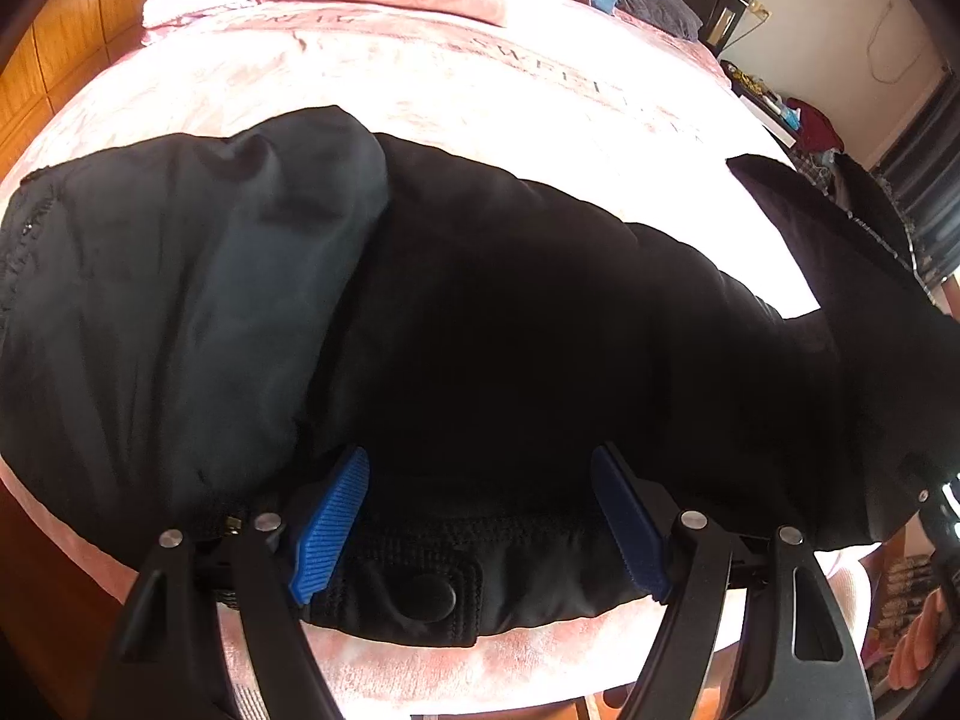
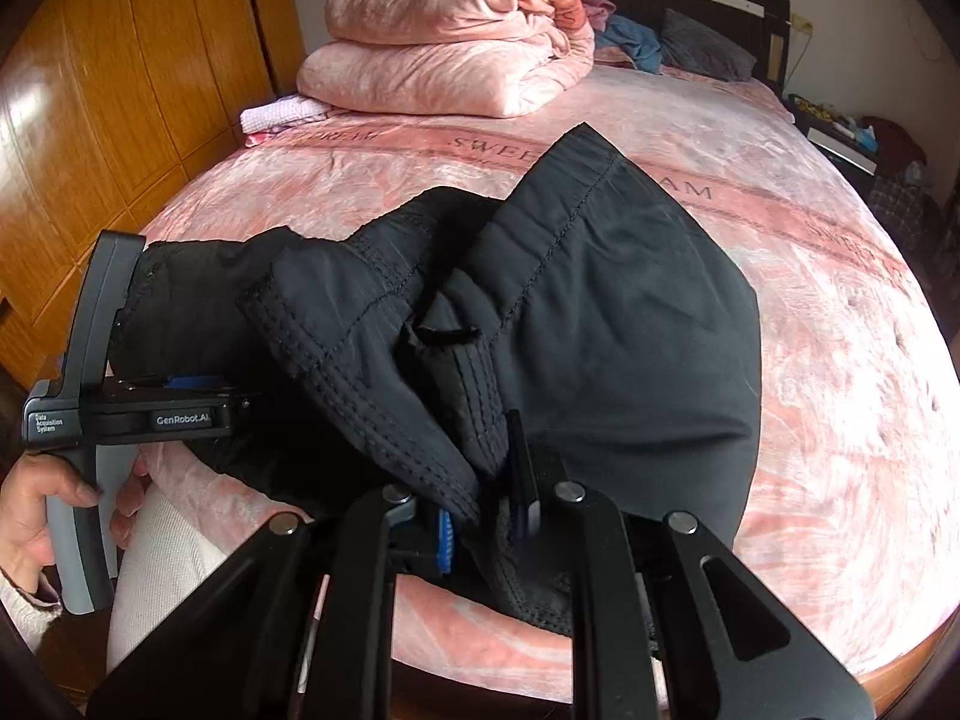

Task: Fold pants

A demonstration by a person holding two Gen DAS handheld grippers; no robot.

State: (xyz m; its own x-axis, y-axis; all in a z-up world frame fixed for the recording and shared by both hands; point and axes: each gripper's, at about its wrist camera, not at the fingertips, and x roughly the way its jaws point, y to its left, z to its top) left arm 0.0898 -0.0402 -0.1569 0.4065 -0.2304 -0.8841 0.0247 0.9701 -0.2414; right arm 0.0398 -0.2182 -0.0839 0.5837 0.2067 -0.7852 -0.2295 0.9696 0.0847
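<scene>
Two grippers are working one garment. Your right gripper (image 2: 489,525) is pinching a bunched, stitched hem of the black pants (image 2: 630,312), its blue pads nearly together with cloth between them. Your left gripper (image 1: 480,516) is standing wide open, its pads (image 1: 330,522) straddling the waistband (image 1: 420,540) with the snap button (image 1: 427,597) below and between them; nothing is clamped there. From the right wrist view, your left hand (image 2: 36,516) is gripping that tool's grey handle at the bed's near edge.

Outward, the pants are lying across the pink bedspread (image 2: 840,360), one leg end lifted and draped back over the body, the other leg crumpled beneath. Farther back, a folded pink quilt (image 2: 450,42) is sitting near the headboard.

Judgement: you are partway through a first fold. Layers are rumpled, edges unmatched, and smoothing plus a further fold are remaining.
</scene>
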